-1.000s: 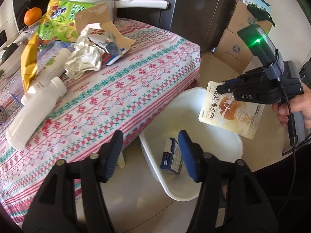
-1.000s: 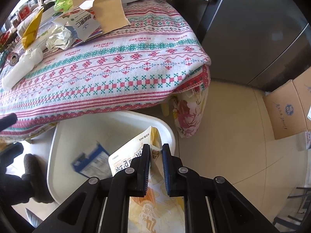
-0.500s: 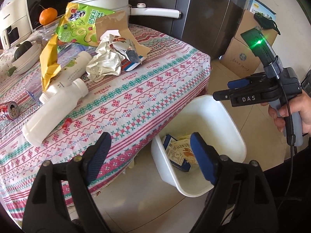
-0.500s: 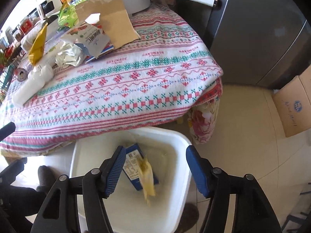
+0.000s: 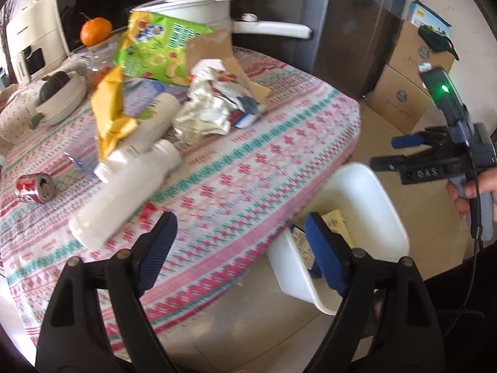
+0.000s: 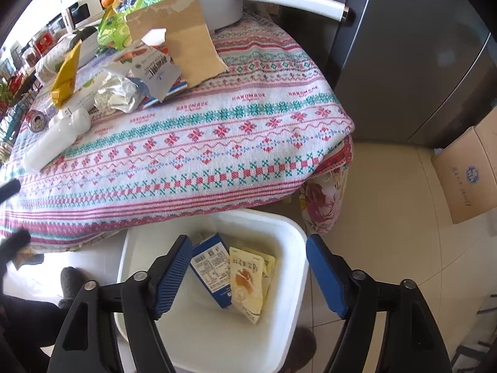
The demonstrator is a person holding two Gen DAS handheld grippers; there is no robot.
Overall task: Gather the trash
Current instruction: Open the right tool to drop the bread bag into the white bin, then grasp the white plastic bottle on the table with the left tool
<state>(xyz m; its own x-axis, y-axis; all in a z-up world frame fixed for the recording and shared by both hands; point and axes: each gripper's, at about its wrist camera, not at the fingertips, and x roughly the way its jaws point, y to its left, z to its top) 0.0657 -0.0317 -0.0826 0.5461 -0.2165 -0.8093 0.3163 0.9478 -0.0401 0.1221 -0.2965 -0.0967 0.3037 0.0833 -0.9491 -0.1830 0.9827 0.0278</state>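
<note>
1. Left wrist view: the left tool [image 5: 239,250] is spread wide and holds nothing, poised over the edge of the patterned cloth-covered surface [image 5: 236,168]. A smooth white plastic bottle [image 5: 124,192] lies beside crumpled silver foil [image 5: 202,115], well apart from the white bin [image 5: 369,186].
2. Right wrist view: the right tool [image 6: 248,273] is spread wide and empty above the bin [image 6: 295,227]. Inside lie a glossy yellow pouch [image 6: 248,279] and a blue carton [image 6: 211,264], touching.
</note>
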